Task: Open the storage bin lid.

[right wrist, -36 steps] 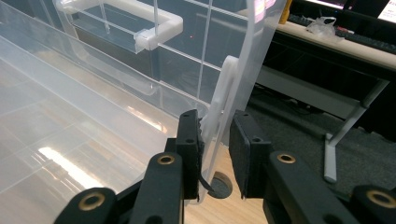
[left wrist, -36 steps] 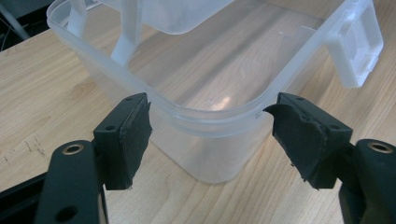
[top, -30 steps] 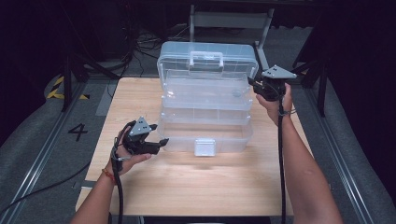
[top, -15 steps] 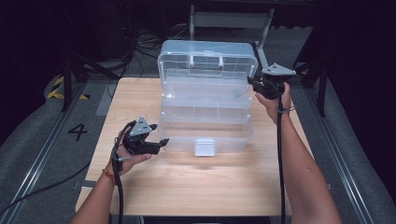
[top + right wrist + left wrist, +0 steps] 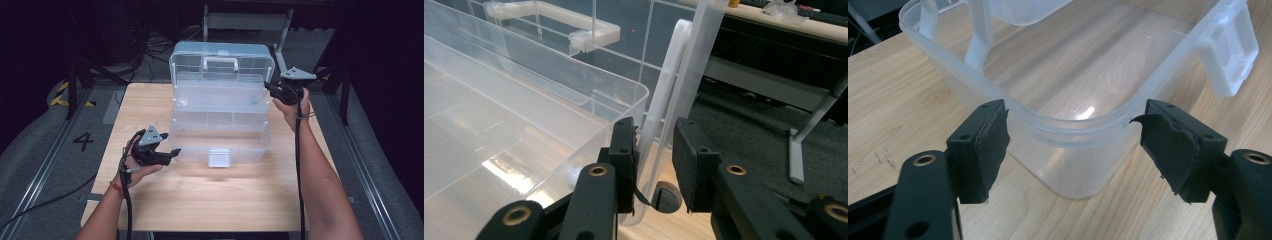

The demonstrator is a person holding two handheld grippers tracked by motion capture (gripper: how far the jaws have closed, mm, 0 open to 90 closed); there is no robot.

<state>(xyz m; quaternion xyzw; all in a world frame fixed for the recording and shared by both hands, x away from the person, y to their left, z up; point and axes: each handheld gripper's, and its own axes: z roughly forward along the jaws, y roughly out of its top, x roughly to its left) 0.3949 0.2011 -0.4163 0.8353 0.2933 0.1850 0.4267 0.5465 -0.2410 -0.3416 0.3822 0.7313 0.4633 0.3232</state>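
two tongs at clear box [image 5: 220,130]; right tongs [image 5: 655,150] astride hinge arm [image 5: 664,107]

Wooden table [image 5: 210,200]; grey carpet floor [image 5: 40,165], yellow-black tape [image 5: 62,95], cables [image 5: 150,47]; dark surroundings.

High cam: above, looks fwd/down on table [image 5: 210,200]. Gripper cams: close; all share clear box [image 5: 220,107].

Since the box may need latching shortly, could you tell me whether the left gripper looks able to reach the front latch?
Probably yes. The left gripper sits open at the box's front left corner, and the latch hangs on the same front wall with bare table between.
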